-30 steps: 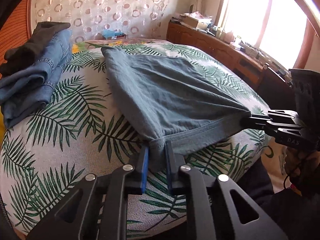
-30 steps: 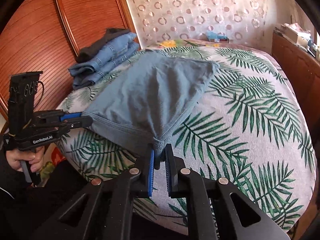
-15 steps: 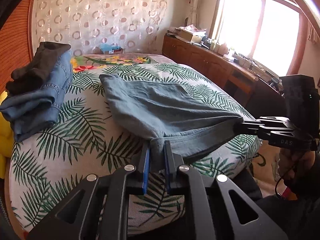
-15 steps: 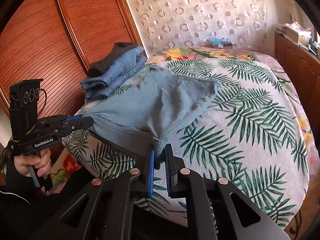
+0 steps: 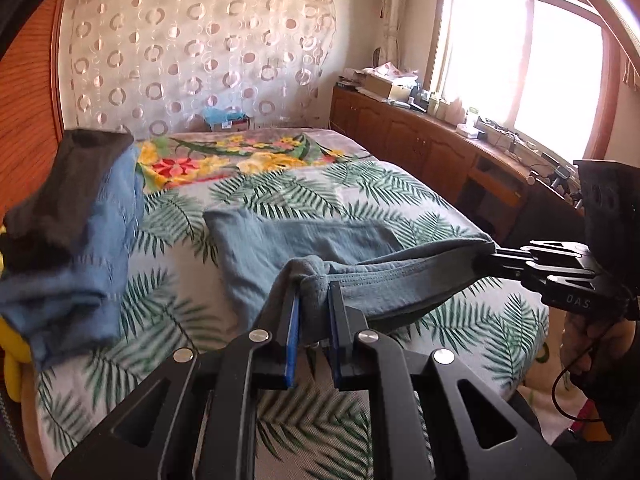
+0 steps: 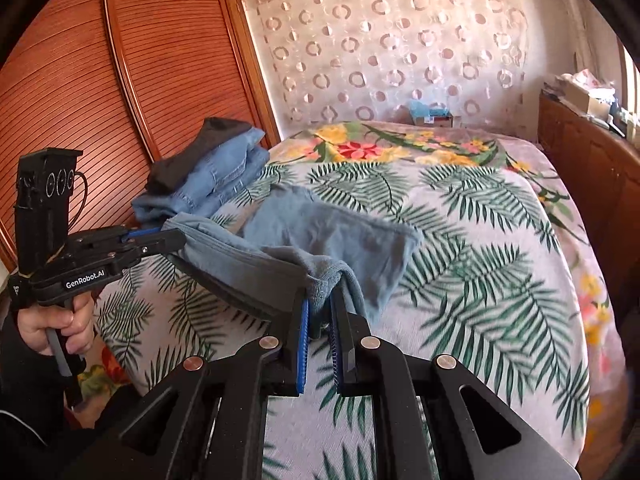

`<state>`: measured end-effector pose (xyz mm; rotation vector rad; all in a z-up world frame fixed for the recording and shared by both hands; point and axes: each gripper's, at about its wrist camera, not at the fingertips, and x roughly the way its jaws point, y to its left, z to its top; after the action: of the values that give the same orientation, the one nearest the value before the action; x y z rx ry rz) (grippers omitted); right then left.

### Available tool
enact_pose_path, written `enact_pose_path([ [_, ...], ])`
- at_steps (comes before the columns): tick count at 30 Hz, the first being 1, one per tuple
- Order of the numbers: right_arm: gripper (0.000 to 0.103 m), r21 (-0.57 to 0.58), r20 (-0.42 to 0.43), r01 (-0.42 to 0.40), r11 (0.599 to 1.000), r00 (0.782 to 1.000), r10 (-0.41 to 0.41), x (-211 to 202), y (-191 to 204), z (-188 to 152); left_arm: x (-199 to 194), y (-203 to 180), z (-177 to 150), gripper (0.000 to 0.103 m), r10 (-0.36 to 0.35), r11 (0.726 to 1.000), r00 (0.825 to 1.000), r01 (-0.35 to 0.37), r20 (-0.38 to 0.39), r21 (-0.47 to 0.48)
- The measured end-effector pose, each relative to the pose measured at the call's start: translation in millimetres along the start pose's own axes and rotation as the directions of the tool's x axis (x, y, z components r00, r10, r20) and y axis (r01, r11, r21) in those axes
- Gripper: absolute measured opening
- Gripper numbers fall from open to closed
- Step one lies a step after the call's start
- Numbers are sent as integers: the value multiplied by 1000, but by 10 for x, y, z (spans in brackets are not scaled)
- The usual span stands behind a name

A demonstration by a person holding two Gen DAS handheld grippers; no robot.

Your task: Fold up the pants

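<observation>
Gripping one corner of the grey-blue pants [image 5: 280,248], the left gripper [image 5: 314,300] has its blue-padded jaws clamped on a bunched fold of the fabric's near edge, and the right gripper [image 6: 320,304] is clamped on the other corner the same way. Between them the near edge of the pants is lifted off the bed [image 5: 180,320] and hangs stretched, sagging a little in the middle, while the far part of the garment lies flat on the palm-leaf bedspread. From the left wrist view the right gripper [image 5: 496,254] reaches in from the right side, its tips closed on the cloth; from the right wrist view the left gripper [image 6: 160,238] does likewise from the left, held by a hand [image 6: 56,326] around its handle. A stack of folded jeans [image 6: 216,176] with a dark garment [image 6: 188,152] on top sits at the bed's left edge, beside the slatted wooden wardrobe doors [image 6: 80,100]. A small box [image 5: 228,120] holding something blue and crumpled stands at the head of the bed against the ring-patterned curtain [image 5: 200,48]; its contents are too small to identify.
</observation>
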<state>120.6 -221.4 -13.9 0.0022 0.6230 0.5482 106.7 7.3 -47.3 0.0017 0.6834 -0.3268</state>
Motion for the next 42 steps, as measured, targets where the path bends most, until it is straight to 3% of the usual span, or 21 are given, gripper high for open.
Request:
enact_pose_path([
  [11,10,-8,-68,55,998,996,-55,585,-88,187,608,203,140,14,45,999,995,-46,-91,-9],
  [20,10,32,-37,60,998,998,-59,788,-256,470,721,303,392,14,62,998,996,-64,-71,-29],
  [25,14,39,-76,68,997,995,-65,971,-306,444,814,280,327,17,97,995,990,-99,-100,-17],
  [28,22,36,-68,90,995,994,-87,934,-325,459,791,281,292,27,117,993,987,-119,-106,-9],
  [30,30,44,-56,95,995,994,-92,854,-349,467,730,270,276,42,129,992,987,-129,-96,5],
  [36,33,31,-58,85,996,995,-84,621,-347,301,517,283,172,69,93,996,993,-93,-66,-2],
  [42,33,-6,-139,41,999,989,-42,694,-245,33,524,344,-47,69,106,994,988,-107,-108,-2],
])
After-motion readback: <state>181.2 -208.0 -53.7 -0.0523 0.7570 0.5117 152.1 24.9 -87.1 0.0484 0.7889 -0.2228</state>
